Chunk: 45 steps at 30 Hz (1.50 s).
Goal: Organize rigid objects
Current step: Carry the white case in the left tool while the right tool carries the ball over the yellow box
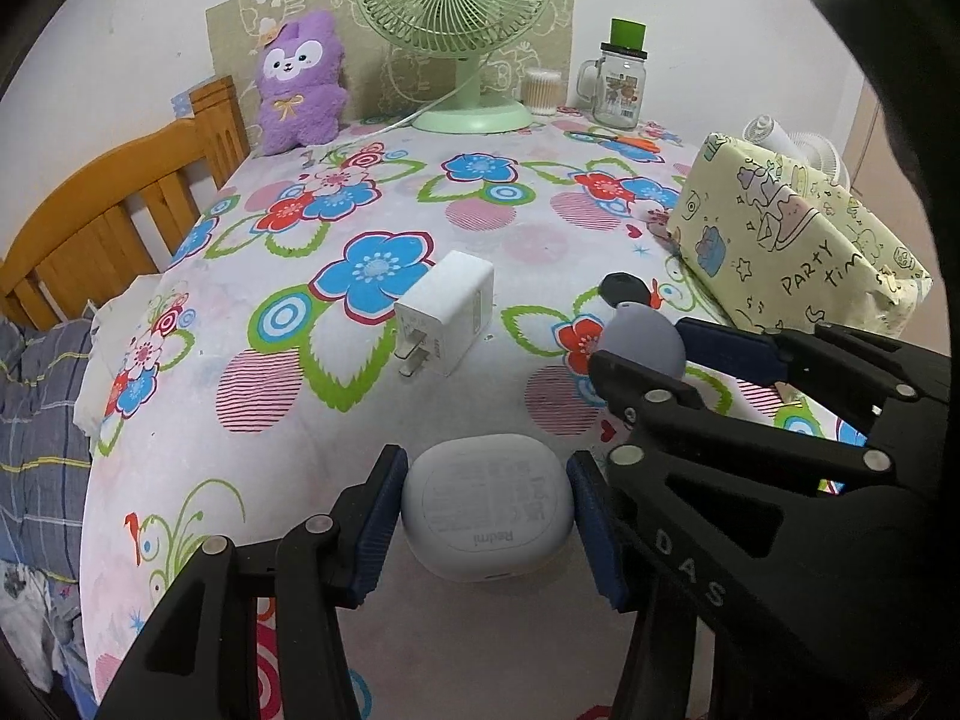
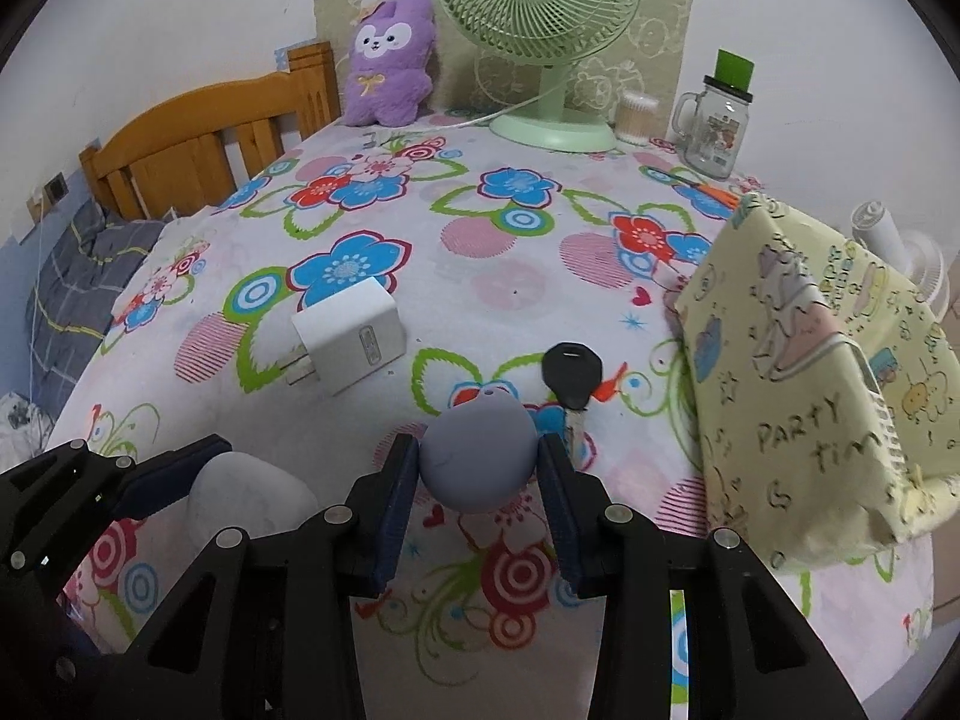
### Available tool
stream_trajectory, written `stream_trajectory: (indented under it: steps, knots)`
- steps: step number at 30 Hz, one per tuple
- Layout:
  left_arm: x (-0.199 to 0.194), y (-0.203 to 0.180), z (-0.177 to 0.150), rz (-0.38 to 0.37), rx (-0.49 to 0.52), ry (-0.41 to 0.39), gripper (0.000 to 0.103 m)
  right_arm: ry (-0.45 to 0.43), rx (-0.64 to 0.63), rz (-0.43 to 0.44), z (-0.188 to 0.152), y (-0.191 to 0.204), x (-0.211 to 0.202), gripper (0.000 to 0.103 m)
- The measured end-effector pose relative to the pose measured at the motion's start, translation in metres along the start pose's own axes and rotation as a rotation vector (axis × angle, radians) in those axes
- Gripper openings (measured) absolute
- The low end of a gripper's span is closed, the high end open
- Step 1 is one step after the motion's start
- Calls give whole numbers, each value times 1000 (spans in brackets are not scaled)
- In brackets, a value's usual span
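Left hand-held gripper point(image 1: 486, 516) clamped the white earbud case point(image 1: 486, 504) on the desk point(image 1: 336, 468). Right hand-held gripper point(image 2: 478, 468) pinched the grey ball point(image 2: 478, 456). Beyond the ball: black key point(image 2: 571, 373), white charger point(image 2: 348, 343), then green fan point(image 2: 540, 30).

Each claw point(image 1: 486, 516) point(image 2: 478, 468): black plastic linkage arms, silver pivot screws, blue finger pads point(image 1: 378, 516); white "DAS" lettering.

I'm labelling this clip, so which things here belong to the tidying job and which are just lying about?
Job items:
- earbud case, between the left claw fingers
- grey ball, in the right claw
- white charger
- black key
- patterned box

Lying about:
- green fan
- purple plush
- glass mug
- cotton swabs
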<state>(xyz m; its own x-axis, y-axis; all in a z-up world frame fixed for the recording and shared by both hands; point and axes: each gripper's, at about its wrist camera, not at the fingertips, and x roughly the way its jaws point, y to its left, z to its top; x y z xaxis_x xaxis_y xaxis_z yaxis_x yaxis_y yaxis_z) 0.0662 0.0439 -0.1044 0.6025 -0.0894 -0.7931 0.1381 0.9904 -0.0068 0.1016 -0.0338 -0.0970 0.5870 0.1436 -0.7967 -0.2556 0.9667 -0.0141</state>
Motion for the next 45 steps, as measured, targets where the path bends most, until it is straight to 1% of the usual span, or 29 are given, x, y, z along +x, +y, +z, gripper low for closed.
stream_trajectory:
  steps: [6,29,37,45]
  knots:
    - [-13,-6,-1,4,1,-21,57,-6,23,-2,-2,-6,-13,43]
    - [-59,-45,3,17,46,-89,57,-94,22,-48,-13,-31,-80,43]
    - [-73,-57,11,29,69,-113,57,-118,23,-62,-10,-41,-100,43]
    - [-83,-67,19,26,83,-133,57,-138,18,-71,-4,-50,-114,43]
